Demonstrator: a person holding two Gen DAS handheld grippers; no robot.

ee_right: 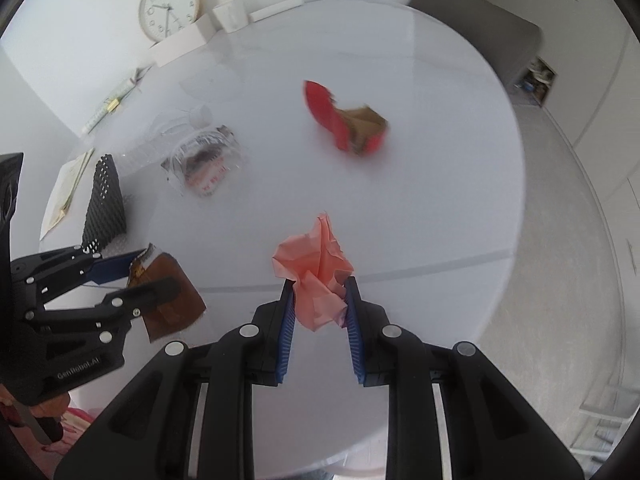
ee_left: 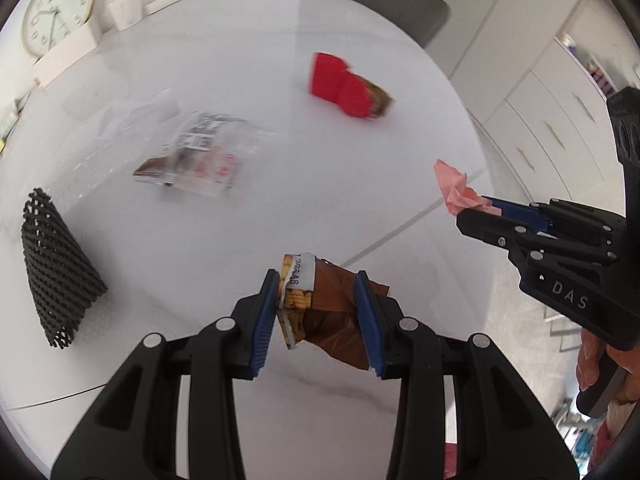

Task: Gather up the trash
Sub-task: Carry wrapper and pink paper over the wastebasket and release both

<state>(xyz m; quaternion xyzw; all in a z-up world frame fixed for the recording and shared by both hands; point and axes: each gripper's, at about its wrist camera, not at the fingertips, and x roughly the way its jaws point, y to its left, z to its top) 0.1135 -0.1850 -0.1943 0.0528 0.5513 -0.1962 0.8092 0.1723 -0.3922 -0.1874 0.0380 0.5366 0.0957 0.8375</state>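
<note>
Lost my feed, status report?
Left gripper shut on brown wrapper. Right gripper shut on pink paper. Red carton, clear packet remain on table.

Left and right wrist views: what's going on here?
A person is clearing trash off a white table with two handheld grippers. The left gripper is shut on a brown snack wrapper; the right gripper is shut on a crumpled pink paper. Both pieces are held above the table. Left on it are a red carton, a clear plastic wrapper and a black foam net sleeve.
</note>
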